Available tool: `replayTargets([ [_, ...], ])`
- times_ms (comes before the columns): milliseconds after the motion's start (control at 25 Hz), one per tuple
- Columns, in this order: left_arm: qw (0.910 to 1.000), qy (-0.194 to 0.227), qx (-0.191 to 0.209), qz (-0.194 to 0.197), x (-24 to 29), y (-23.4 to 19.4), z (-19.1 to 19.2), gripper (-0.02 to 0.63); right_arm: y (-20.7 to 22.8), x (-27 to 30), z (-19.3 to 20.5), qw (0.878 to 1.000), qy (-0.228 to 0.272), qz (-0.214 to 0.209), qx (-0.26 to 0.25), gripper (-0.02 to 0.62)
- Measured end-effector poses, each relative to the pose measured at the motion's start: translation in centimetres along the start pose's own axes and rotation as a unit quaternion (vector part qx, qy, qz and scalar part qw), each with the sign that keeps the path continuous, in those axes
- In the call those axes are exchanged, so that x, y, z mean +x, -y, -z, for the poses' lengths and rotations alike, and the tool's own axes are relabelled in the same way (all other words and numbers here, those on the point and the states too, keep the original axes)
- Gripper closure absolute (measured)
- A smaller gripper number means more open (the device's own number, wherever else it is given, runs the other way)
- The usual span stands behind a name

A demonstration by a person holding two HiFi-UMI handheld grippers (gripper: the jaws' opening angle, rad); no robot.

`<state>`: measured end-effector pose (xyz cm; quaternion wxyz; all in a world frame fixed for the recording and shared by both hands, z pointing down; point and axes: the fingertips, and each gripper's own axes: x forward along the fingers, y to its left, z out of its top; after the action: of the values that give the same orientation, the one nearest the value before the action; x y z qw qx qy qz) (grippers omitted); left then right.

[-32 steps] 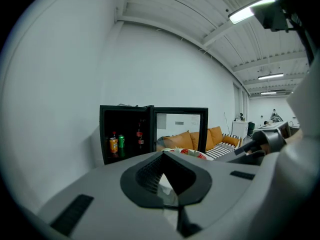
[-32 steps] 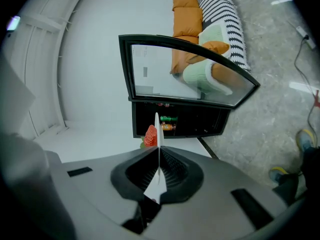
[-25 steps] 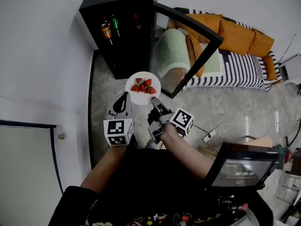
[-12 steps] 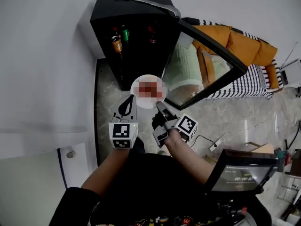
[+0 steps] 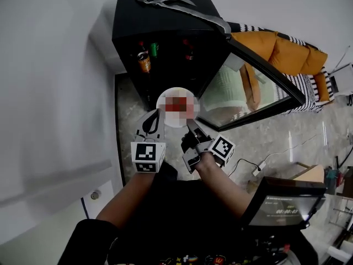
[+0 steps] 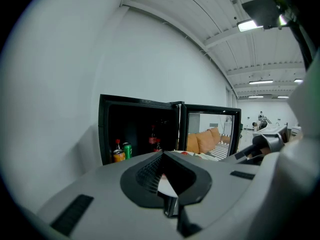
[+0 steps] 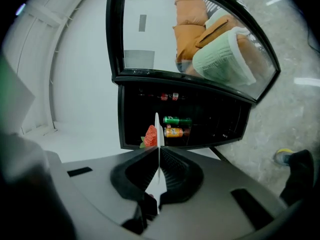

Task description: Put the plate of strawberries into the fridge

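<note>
By the open fridge (image 5: 165, 32), the plate of strawberries (image 5: 164, 101), opposite rims pinched in jaws of left gripper (image 5: 155, 114) and right gripper (image 5: 191, 123)

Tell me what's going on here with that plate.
A person holds a gripper in each hand. The left gripper and right gripper are both shut on the rim of the white plate of strawberries, holding it up in front of the black fridge. Its glass door stands open, drinks sit inside, and the plate is not yet in.
</note>
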<state>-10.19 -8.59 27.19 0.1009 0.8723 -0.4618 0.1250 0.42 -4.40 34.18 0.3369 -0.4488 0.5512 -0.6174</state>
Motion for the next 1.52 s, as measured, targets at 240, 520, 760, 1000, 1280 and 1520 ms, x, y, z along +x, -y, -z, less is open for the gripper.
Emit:
replayTargets([
  [240,0.9998,-0.013,0.006,0.018,2.1,-2.2,-1.6,0.603,-1.4,3.0,-0.4,1.000,0.007,0.007,0.008,0.580],
  [520,0.9994,-0.026,-0.005,0.021,4.4,-4.6,-1.0,0.603,-0.4,6.1,-0.8,1.000,0.012,0.016,0.012,0.581],
  [760,0.9997,-0.024,-0.004,0.007,7.5,-5.7,-0.7,0.603,0.7,9.0,-3.3,1.000,0.006,0.024,0.008,0.581],
  [1000,0.9994,-0.017,-0.010,-0.027,11.1,-6.0,-0.7,0.603,1.3,12.4,-6.5,1.000,-0.016,0.011,0.010,0.580],
  [1280,0.9971,-0.005,-0.020,-0.074,14.6,-8.5,0.4,0.603,3.9,16.0,-8.6,0.999,-0.046,0.012,0.006,0.580],
  [1520,0.9968,0.022,-0.019,-0.074,17.5,-9.8,2.6,0.603,7.8,19.3,-9.7,0.999,-0.051,0.014,0.007,0.580],
])
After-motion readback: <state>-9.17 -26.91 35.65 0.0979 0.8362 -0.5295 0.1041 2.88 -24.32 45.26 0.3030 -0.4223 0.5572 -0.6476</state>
